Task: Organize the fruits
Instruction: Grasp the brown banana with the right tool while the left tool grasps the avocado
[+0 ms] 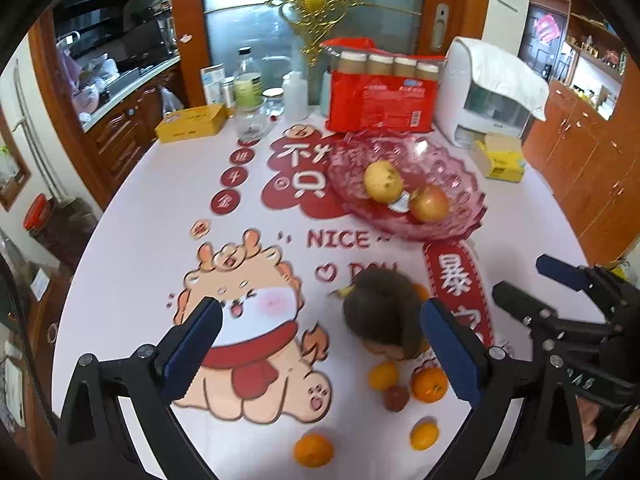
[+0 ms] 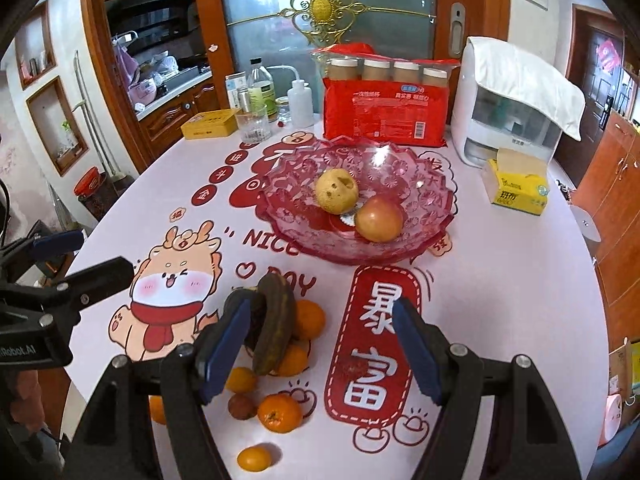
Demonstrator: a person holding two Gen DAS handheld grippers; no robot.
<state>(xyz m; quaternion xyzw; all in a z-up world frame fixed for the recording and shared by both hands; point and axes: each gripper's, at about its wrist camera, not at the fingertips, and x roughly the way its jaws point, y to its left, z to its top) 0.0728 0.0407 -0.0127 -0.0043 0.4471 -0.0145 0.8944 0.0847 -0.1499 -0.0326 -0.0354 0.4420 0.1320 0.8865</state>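
One surface, white-clothed with red cartoon print, its curved edge running down both sides; the widest bare room lies on the right half, between the bowl and the near rim.

One red pack of bottles and one white appliance along the far edge, with a yellow tin, a yellow tissue box and some bottles beside them.

One pink glass bowl, past mid-surface, holding a yellow pear and an apple that touch each other.

Two dark, overripe bananas, near the front, leaning on a cluster of oranges.

Several further oranges and one small dark red fruit lie loose nearer the front edge, slightly apart from one another.

Left gripper: jaws wide apart, nothing between them, above the cartoon print, beside the bananas.

Right gripper: jaws apart, empty, over the red banner print just right of the fruit cluster.
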